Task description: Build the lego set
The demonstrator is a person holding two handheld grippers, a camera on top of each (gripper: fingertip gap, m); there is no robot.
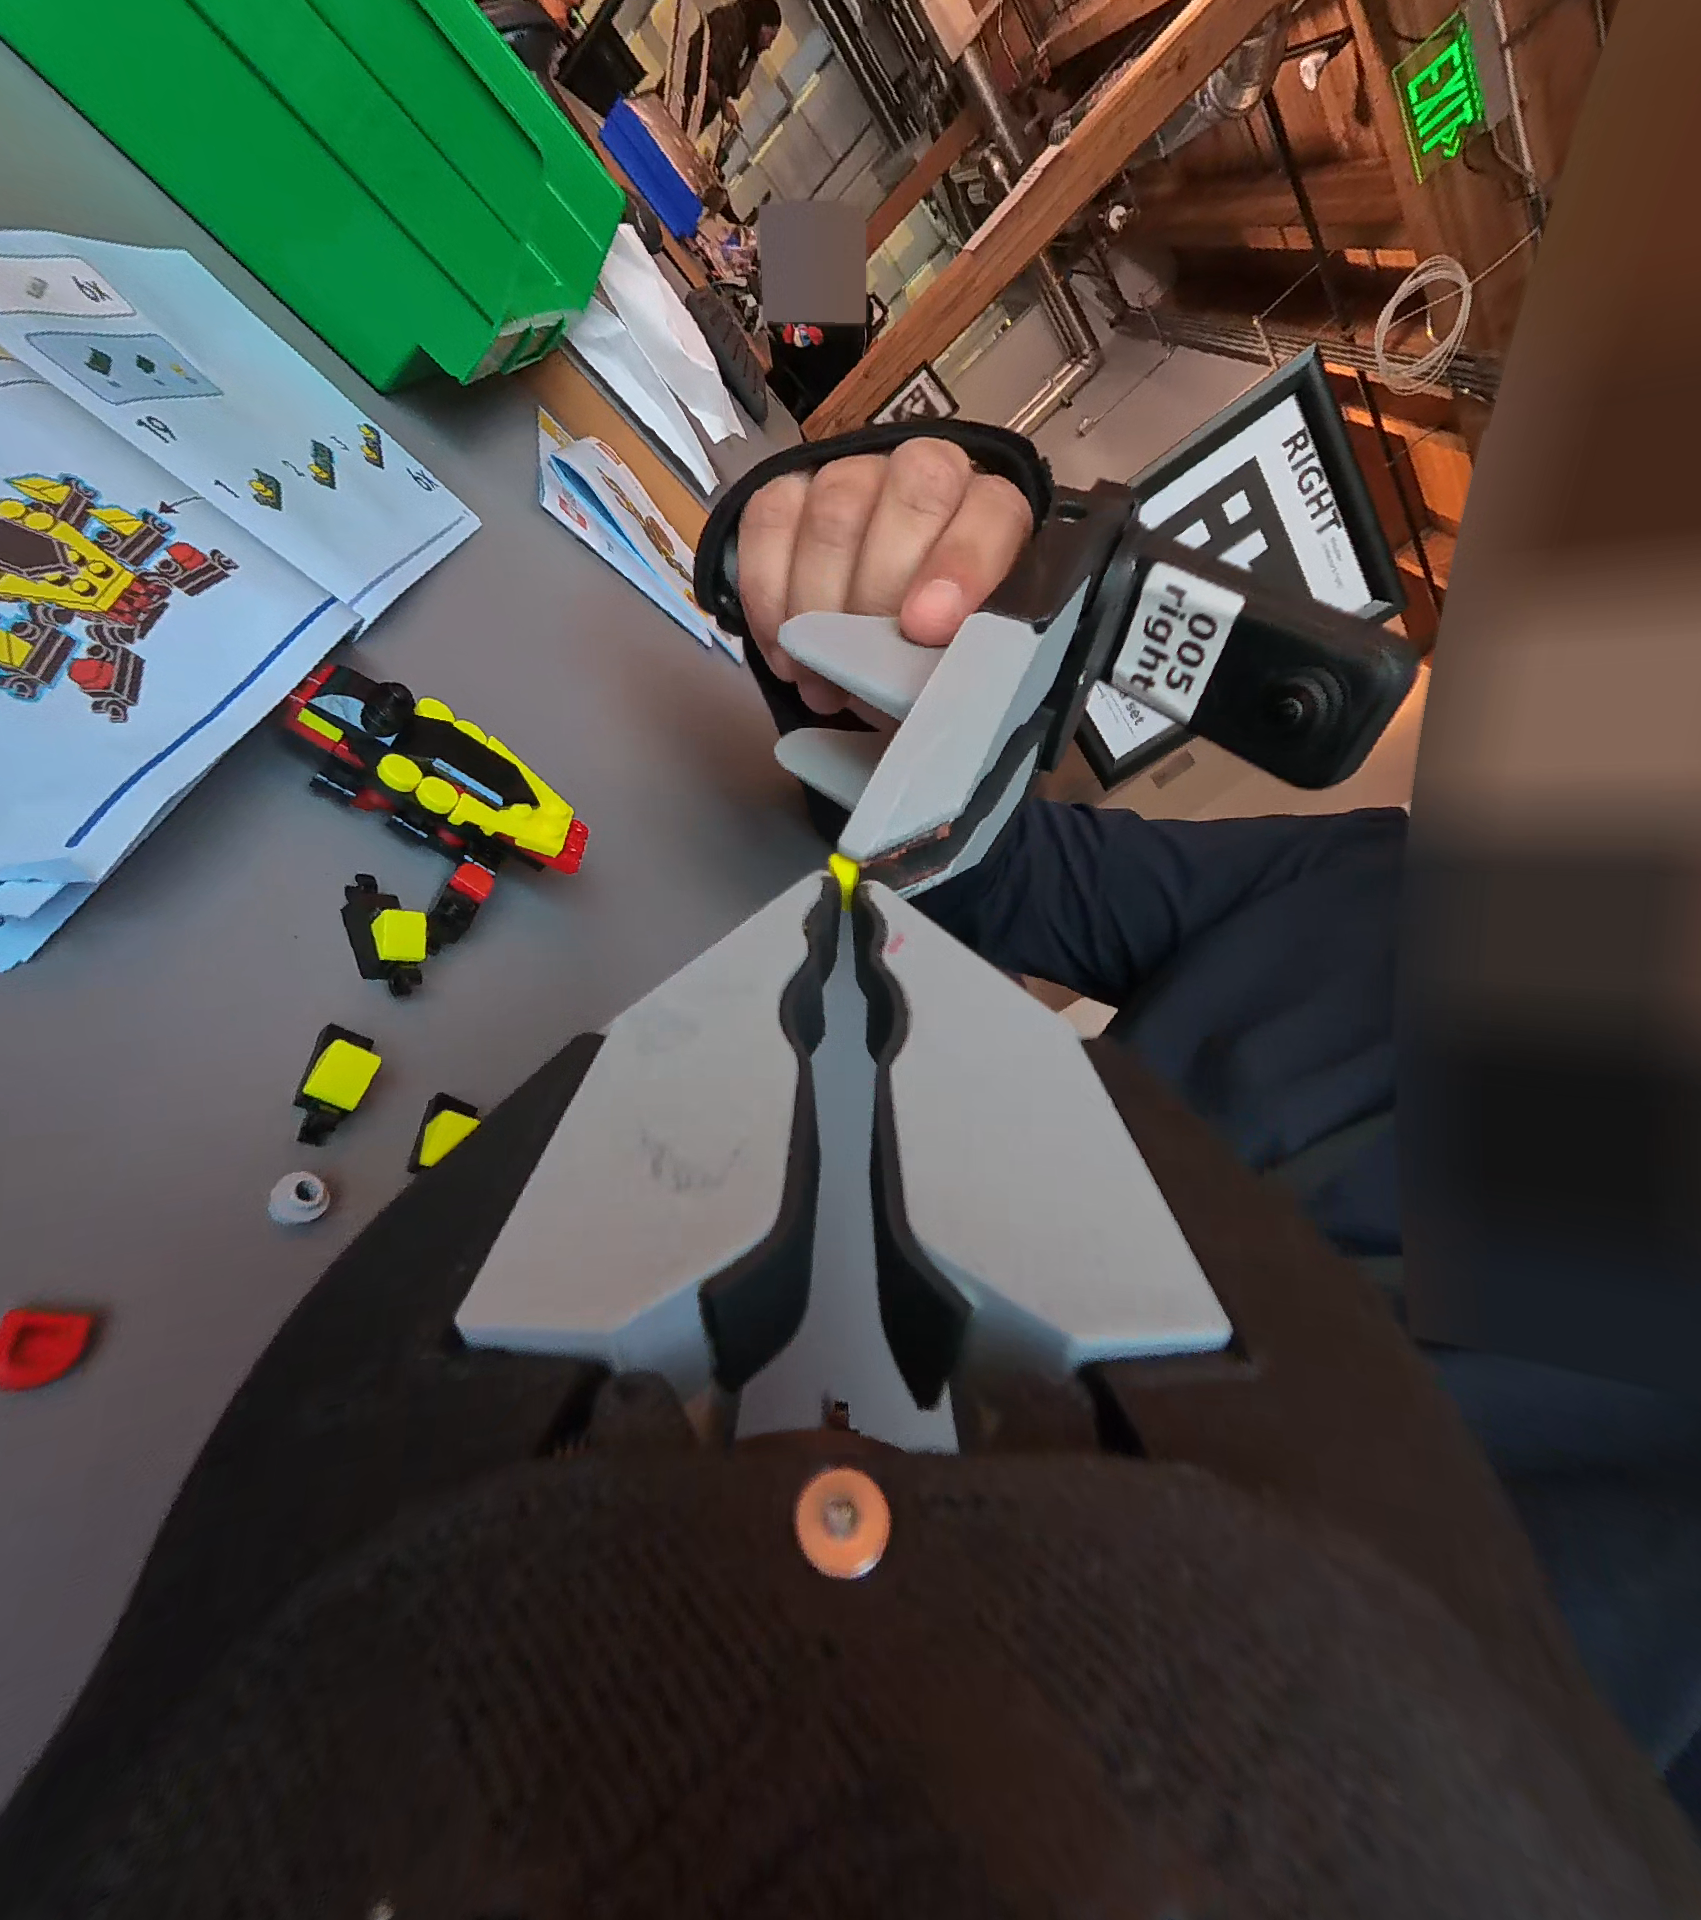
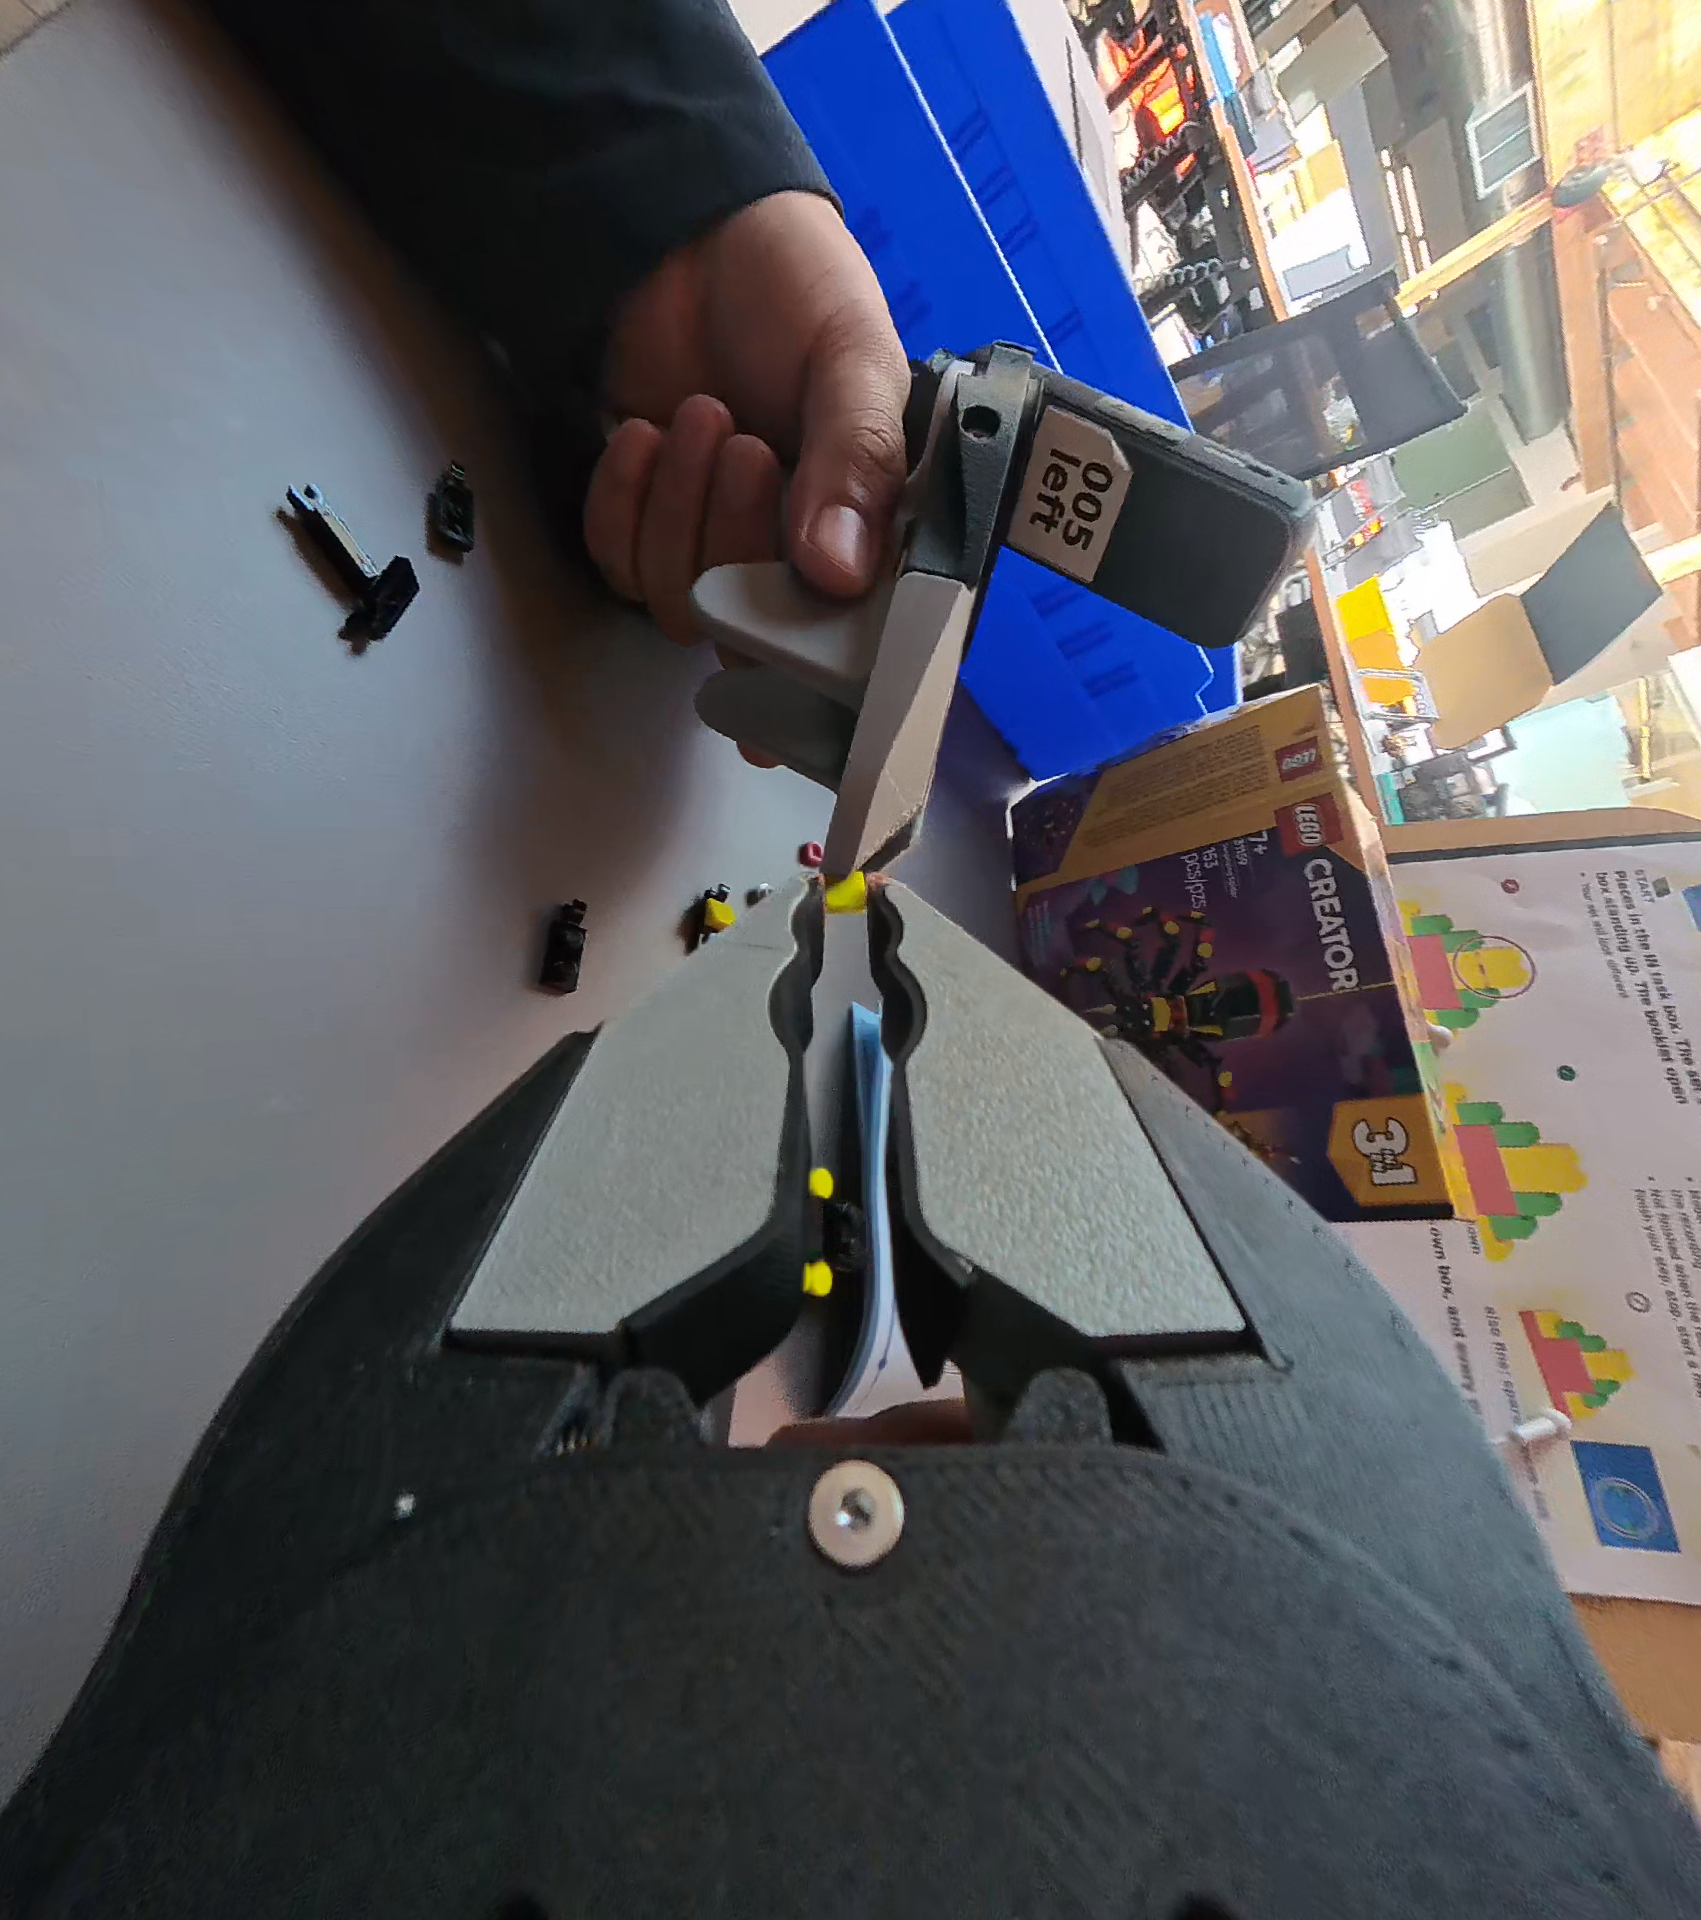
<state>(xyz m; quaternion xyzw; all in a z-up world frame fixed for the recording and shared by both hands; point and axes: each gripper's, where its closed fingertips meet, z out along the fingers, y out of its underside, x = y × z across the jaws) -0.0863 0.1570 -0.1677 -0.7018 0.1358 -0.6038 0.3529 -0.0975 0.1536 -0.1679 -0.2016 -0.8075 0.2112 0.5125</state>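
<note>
A small yellow lego piece (image 1: 843, 873) is pinched between the tips of my left gripper (image 1: 841, 902), in the air above the grey table (image 1: 150, 1403). My right gripper (image 1: 877, 854) comes in from the upper right and meets it tip to tip. In the right wrist view the same yellow piece (image 2: 846, 894) sits between my right gripper's tips (image 2: 846, 906), and the left gripper (image 2: 854, 860) touches it from above. Both grippers look shut on it. A partly built yellow, black and red model (image 1: 430, 769) lies on the table to the left.
Loose yellow-black sub-assemblies (image 1: 394, 935), a grey round piece (image 1: 298, 1195) and a red piece (image 1: 35, 1345) lie below the open instruction booklet (image 1: 98, 582). Green bins (image 1: 337, 177) stand behind. Black pieces (image 2: 358, 561), the set's box (image 2: 1230, 966), blue bins (image 2: 981, 260) and a printed sheet (image 2: 1604, 1195) show in the right wrist view.
</note>
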